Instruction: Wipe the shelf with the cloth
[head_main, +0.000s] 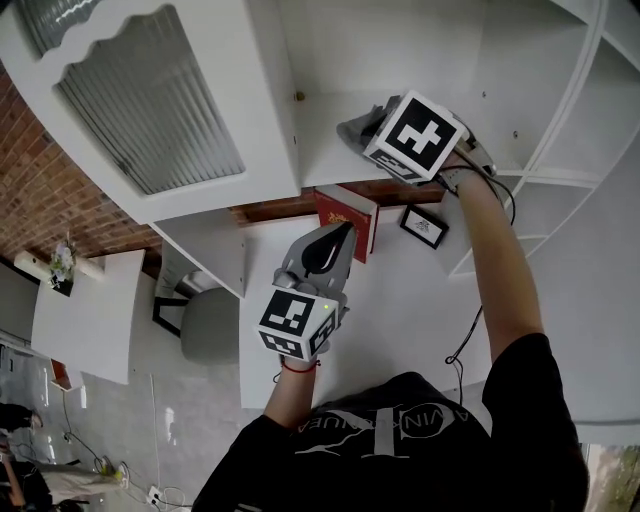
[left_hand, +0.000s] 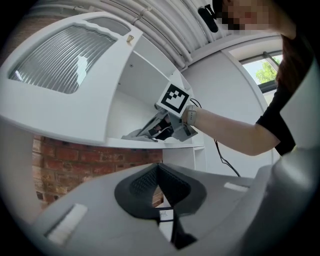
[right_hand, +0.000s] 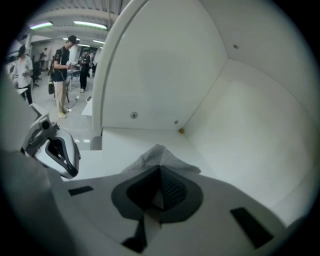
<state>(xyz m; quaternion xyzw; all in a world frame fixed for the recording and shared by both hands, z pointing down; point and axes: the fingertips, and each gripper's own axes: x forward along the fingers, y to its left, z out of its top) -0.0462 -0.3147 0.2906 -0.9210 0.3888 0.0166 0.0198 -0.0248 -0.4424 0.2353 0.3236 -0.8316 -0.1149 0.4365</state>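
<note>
The white shelf (head_main: 322, 150) filled the upper centre of the head view. My right gripper (right_hand: 160, 175) rested there, its jaws clamped on the cloth. My left gripper (left_hand: 159, 172), lower centre, had its jaws together, empty. The grey cloth (right_hand: 159, 156) lay bunched on the shelf board.

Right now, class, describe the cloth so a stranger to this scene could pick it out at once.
Find the white cabinet whose ribbed-glass door stands open, then the white shelf inside it. On that shelf lies the cloth, a crumpled pale grey rag pinched between the shut jaws of the right gripper, the only soft thing there.
</note>
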